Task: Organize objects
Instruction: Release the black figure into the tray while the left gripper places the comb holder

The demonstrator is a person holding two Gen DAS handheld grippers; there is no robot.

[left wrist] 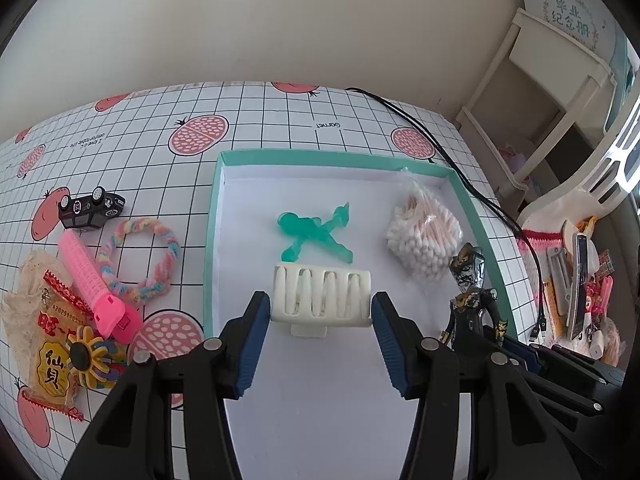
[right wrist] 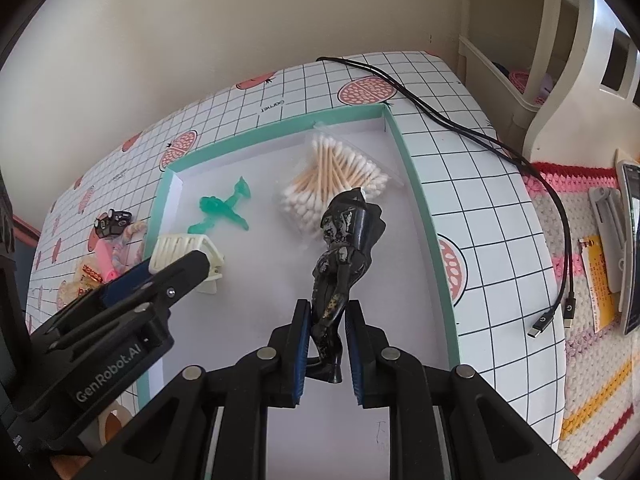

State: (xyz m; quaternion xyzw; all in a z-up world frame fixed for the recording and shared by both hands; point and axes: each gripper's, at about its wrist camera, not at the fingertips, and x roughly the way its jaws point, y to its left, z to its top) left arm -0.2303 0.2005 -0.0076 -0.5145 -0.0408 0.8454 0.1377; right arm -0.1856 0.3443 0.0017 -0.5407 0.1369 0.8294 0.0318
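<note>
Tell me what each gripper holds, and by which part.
Right gripper: black figure, by its legs. Left gripper: open around the white hair claw; grip unclear.

Brightness: I see both views evenly lit by soft daylight, nothing dim.
Source: brightest at the right edge of my left wrist view.
Shadows: faint under the white hair clip [left wrist: 320,294] and the dark figurine [right wrist: 340,272].
Glare: the tray floor [left wrist: 320,400] looks washed-out white.
Distortion: the tablecloth grid [left wrist: 120,152] bows strongly; frame corners go black.
Focus: centre is sharp; the clutter at the right edge looks soft.
</note>
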